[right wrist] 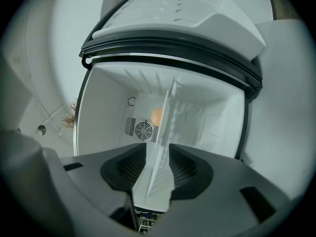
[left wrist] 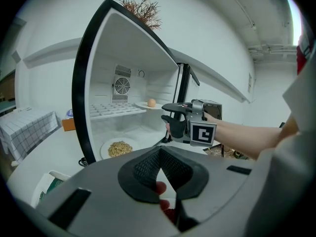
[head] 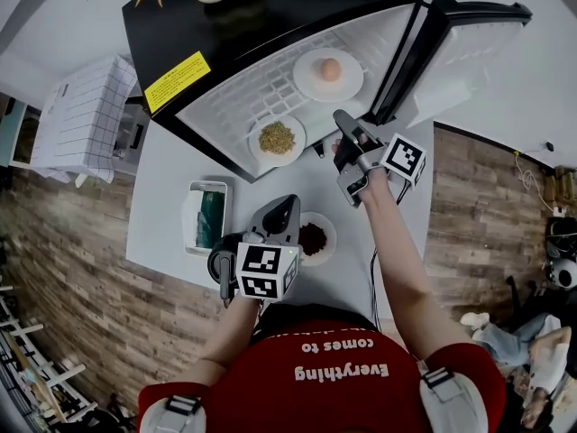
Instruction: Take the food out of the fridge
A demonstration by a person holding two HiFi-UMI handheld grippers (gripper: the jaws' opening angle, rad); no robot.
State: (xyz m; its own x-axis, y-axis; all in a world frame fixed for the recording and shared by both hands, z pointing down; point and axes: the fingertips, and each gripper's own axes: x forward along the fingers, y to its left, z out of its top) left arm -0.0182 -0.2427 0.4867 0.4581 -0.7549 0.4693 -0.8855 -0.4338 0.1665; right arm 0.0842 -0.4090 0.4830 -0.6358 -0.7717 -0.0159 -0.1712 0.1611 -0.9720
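Observation:
The black fridge (head: 270, 16) stands open on the white table. On its wire shelf (head: 270, 84) lies a plate with a round orange food (head: 330, 70) (left wrist: 151, 102) (right wrist: 156, 115). A plate of grains (head: 277, 139) (left wrist: 118, 148) sits on the fridge floor. My right gripper (head: 341, 138) (left wrist: 170, 117) (right wrist: 158, 167) is open at the fridge mouth, rolled on its side, with the shelf's front edge (right wrist: 163, 147) in line between its jaws, untouched. My left gripper (head: 281, 210) (left wrist: 160, 154) hovers shut over a plate of red food (head: 313, 239) (left wrist: 160, 186) on the table.
The fridge door (head: 469, 43) hangs open at the right, close to my right arm. A white tray with a green container (head: 207, 215) lies on the table (head: 171, 170) to my left. A low stand under a checked cloth (head: 86, 115) is beyond the table's left edge.

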